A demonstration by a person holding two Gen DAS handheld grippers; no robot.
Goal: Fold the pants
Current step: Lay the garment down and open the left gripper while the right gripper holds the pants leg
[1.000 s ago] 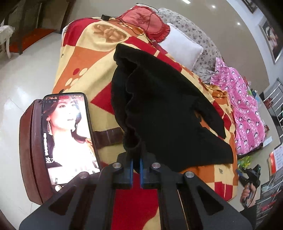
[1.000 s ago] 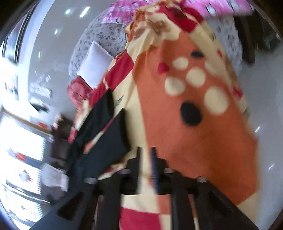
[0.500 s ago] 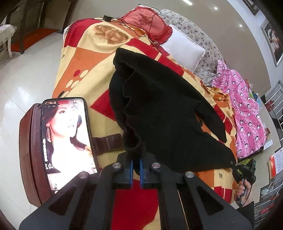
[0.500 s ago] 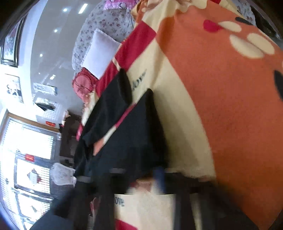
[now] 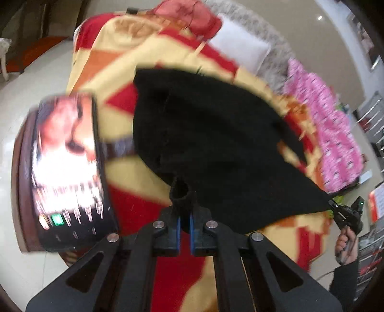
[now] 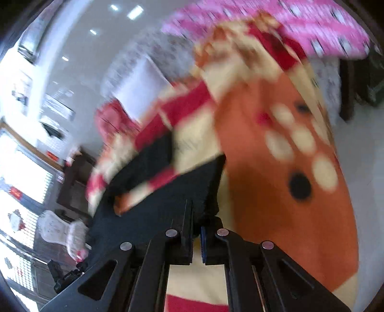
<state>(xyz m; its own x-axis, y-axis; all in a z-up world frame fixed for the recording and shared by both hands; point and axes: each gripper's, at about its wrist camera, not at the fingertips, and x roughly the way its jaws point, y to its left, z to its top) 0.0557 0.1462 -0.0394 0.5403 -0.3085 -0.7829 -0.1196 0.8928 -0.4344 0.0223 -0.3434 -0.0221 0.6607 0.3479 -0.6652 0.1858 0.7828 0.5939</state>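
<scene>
Though blurred, black pants (image 5: 223, 144) in both grippers' fingers (image 5: 176, 228).

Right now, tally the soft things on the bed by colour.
Black pants: 1
Pink patterned cloth: 1
White pillow: 1
Red cushion: 1
Red, orange and cream blanket: 1
Total: 5

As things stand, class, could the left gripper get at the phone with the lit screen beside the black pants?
Probably not yet: the left gripper is shut on the black pants. The phone lies unobstructed nearby, but the jaws are occupied.
</scene>
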